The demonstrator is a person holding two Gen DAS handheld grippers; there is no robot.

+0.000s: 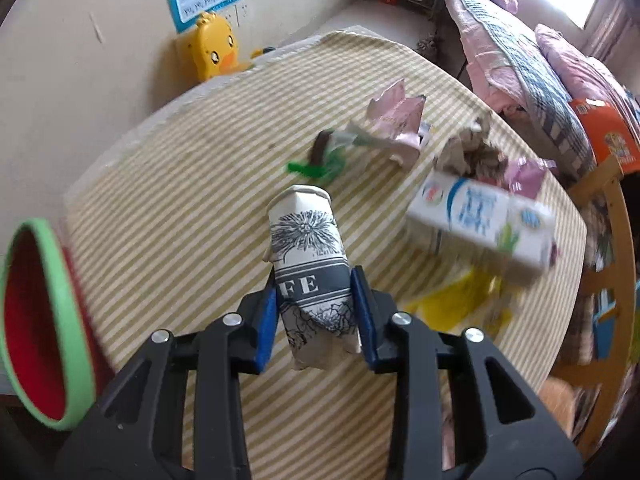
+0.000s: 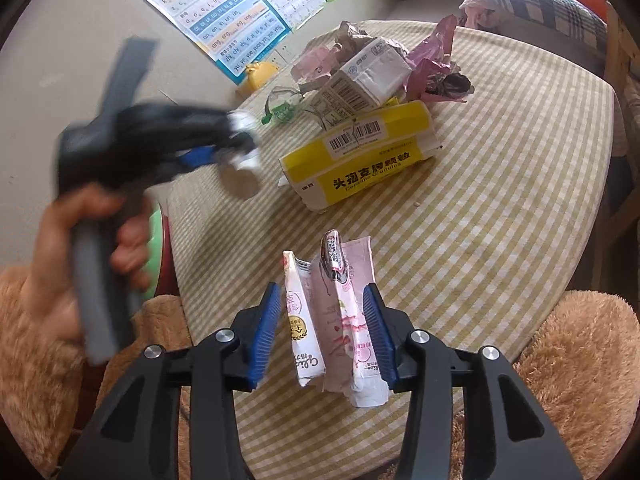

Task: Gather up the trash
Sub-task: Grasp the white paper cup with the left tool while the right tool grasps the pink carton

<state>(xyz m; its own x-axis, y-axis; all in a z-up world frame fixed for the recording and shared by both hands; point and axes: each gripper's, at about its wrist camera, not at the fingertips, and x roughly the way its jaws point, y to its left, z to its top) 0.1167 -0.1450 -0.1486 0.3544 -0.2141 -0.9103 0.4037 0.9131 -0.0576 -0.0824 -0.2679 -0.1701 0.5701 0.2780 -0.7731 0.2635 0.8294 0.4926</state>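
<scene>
The left gripper (image 1: 316, 312) is clamped on a crushed paper cup (image 1: 310, 272), whose long axis points forward along the fingers. The bin (image 1: 60, 320) — red inside, green-rimmed — lies to the left of that cup, nearer this arm than the other, with nothing between them. The right gripper (image 2: 324, 328) has its jaws around a flattened pink carton (image 2: 344, 320) standing upright; whether the pads press it cannot be told. Beyond the cup on the striped table (image 1: 180, 184) lie a milk carton (image 1: 484, 224), a yellow box (image 2: 360, 152) and crumpled wrappers (image 1: 396, 120).
</scene>
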